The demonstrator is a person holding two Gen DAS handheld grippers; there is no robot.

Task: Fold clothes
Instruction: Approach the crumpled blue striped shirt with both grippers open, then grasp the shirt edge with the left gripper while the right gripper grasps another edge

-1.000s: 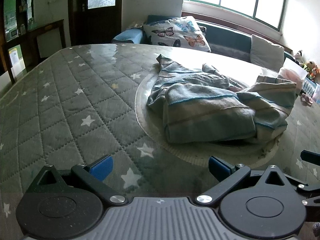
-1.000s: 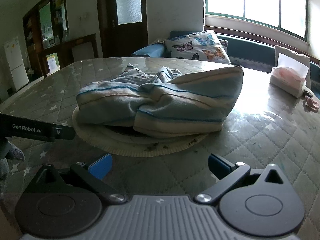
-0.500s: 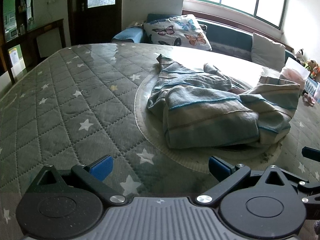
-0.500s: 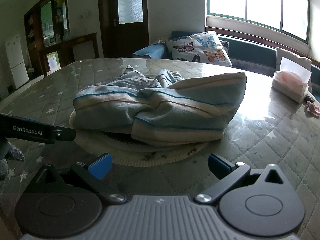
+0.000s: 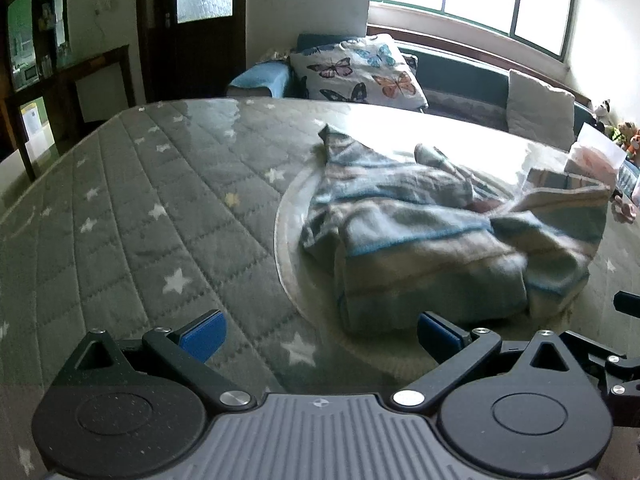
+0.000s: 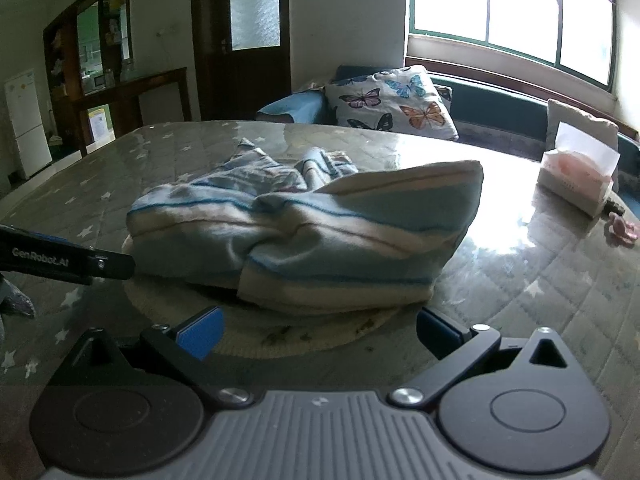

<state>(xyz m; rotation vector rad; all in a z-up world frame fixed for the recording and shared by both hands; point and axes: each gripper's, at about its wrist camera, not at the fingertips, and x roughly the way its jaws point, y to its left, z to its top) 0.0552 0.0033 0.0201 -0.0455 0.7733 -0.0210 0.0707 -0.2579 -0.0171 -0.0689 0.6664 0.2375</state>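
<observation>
A crumpled striped garment in pale blue and cream [image 5: 432,236] lies in a heap on a round mat [image 5: 288,248] on the table, right of centre in the left wrist view. It also fills the middle of the right wrist view [image 6: 304,232]. My left gripper [image 5: 320,336] is open and empty, just short of the garment's near edge. My right gripper [image 6: 318,330] is open and empty, close to the garment's near fold. The left gripper's body shows at the left edge of the right wrist view [image 6: 64,260].
The table wears a grey quilted cover with white stars [image 5: 132,232] under a glossy sheet. A tissue box [image 6: 576,176] stands at the right. A butterfly cushion [image 5: 356,72] lies on the bench under the window behind.
Both grippers have moved a little closer to the garment, which looks larger in both views. Both stay open; the garment has not moved.
</observation>
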